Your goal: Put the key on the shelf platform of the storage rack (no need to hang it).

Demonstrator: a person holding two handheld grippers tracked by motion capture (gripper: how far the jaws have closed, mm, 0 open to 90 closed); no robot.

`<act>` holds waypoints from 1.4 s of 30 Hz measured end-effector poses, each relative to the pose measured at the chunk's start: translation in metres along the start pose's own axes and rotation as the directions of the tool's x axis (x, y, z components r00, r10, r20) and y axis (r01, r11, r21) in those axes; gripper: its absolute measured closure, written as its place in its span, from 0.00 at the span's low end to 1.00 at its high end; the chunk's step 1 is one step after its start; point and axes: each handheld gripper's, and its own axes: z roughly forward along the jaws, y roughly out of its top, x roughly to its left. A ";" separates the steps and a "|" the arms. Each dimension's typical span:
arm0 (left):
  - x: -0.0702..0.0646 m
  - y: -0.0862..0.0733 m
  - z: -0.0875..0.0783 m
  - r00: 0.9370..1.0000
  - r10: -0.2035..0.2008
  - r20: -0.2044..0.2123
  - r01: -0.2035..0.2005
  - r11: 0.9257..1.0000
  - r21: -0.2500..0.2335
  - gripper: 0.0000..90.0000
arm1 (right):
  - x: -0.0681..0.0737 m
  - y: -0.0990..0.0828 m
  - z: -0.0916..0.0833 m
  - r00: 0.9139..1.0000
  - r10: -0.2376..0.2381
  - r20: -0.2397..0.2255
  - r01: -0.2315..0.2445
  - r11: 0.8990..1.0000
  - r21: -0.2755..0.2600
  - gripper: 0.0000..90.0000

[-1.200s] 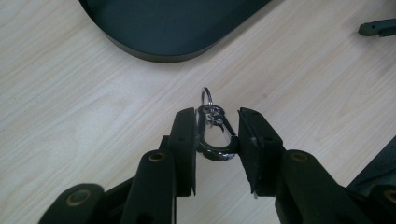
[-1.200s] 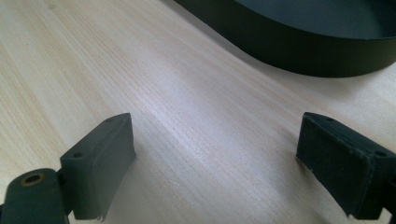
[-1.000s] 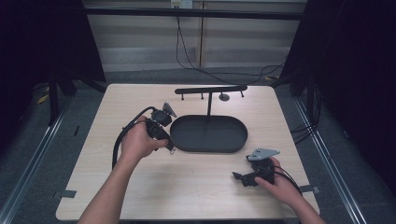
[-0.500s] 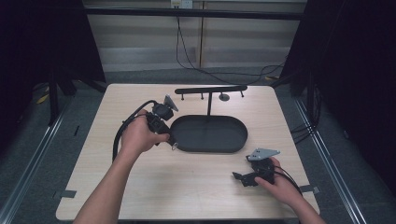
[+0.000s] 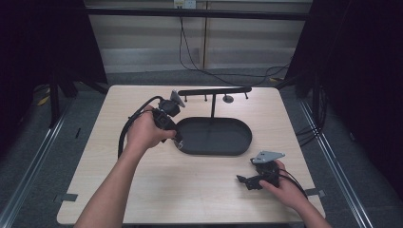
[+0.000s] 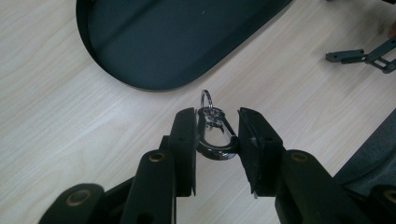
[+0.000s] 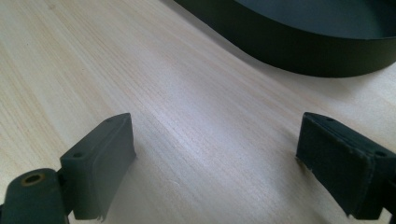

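Fingers (image 6: 184,149) clamp carabiner (image 6: 215,137) | left hand (image 5: 145,133) raised beside tray (image 5: 216,149)

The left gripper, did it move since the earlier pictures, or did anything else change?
The left gripper, shut on a silver carabiner clip, has drifted up and a little farther from the person, toward the hanger rack. The right gripper stayed resting open on the table, and the black tray kept its place.
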 end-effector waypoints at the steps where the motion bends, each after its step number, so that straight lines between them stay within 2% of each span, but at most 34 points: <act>1: 0.000 0.000 0.000 1.000 0.000 0.000 0.000 1.000 0.000 0.75 | 0.000 0.000 0.000 1.000 0.000 0.000 0.000 1.000 0.000 0.12; 13: 0.000 0.014 0.006 1.000 -0.006 0.000 0.006 1.000 0.004 0.75 | 0.000 0.000 0.000 1.000 0.000 0.000 0.000 1.000 0.000 0.12; 26: 0.000 0.024 0.008 1.000 -0.012 -0.003 0.012 1.000 -0.017 0.76 | 0.000 0.000 0.000 1.000 0.000 0.000 0.000 1.000 0.000 0.12; 42: 0.000 0.036 0.020 1.000 -0.017 0.003 0.017 1.000 -0.013 0.75 | 0.000 0.000 0.000 1.000 0.000 0.000 0.000 1.000 0.000 0.12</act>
